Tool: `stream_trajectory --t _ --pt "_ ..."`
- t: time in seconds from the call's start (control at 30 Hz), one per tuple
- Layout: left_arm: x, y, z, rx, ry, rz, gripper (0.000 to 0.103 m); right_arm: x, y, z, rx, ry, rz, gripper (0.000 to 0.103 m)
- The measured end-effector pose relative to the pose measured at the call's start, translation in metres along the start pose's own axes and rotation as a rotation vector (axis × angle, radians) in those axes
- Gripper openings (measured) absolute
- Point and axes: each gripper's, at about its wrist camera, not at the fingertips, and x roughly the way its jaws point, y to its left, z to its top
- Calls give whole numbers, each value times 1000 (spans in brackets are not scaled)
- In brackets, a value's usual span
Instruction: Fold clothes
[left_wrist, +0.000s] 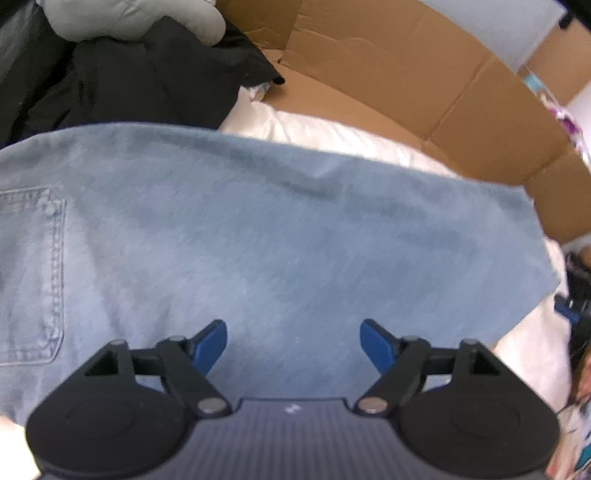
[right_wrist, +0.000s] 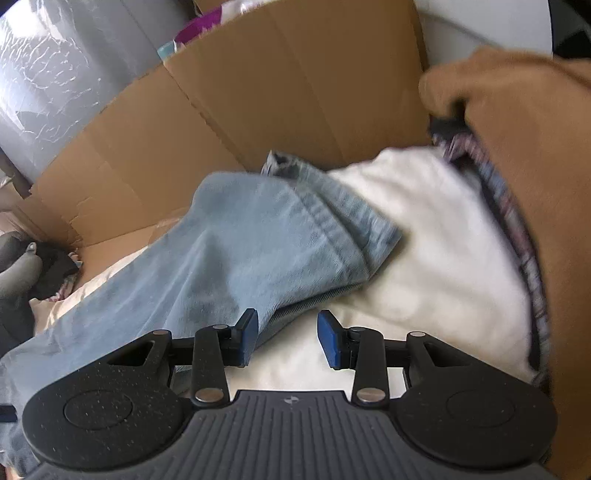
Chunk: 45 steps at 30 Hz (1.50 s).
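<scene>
Light blue jeans (left_wrist: 258, 229) lie spread flat on a white cushion (left_wrist: 332, 136), with a back pocket (left_wrist: 33, 273) at the left. My left gripper (left_wrist: 293, 332) hovers just over the denim, jaws wide open, with nothing between the blue pads. In the right wrist view the jeans (right_wrist: 240, 240) end in a folded leg hem (right_wrist: 347, 229) resting on the white cushion (right_wrist: 436, 236). My right gripper (right_wrist: 287, 325) stands partly open at the leg's lower edge. The fold of denim reaches into the gap next to the left pad, but the pads are not pressing on it.
A brown cardboard wall (left_wrist: 406, 74) (right_wrist: 258, 92) rises behind the cushion. Black clothes (left_wrist: 129, 85) and a grey garment (left_wrist: 129, 18) are piled at the far left. A brown garment (right_wrist: 535, 147) over plaid cloth (right_wrist: 517, 229) lies along the right.
</scene>
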Motion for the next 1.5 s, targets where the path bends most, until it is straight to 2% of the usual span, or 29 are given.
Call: stream_trajectory --t 0.1,0.2,0.4,0.67,0.7,0.77,0.8,0.83,1.07,1.4,1.5 --pt "2 9 -15 -47 1 -20 81 14 0 0 22 29 24 42" --pt "1 12 -25 -53 -1 -29 81 23 1 6 20 33 34 42" --pt "-2 15 -27 -62 -13 -44 81 32 0 21 96 8 58 42" --pt "3 15 -29 -63 -12 -49 81 33 -19 25 247 -73 -53 42" --pt "3 14 -29 -65 -11 -50 81 34 -22 25 276 -79 -52 41" --pt "4 13 -29 -65 -9 -50 81 36 -22 28 270 -83 -46 22" --pt "5 13 -29 -64 -8 -50 81 36 -21 30 247 -82 -49 9" --pt "5 12 -30 -62 -8 -49 81 37 -19 33 223 -82 -51 7" --pt "6 9 -30 -54 -11 -57 81 25 -1 51 164 -145 -7 4" --pt "9 -7 -34 14 -5 -62 81 39 -5 22 183 -105 -88 4" --pt "11 -19 -32 80 2 -53 81 45 -4 19 177 -86 -104 4"
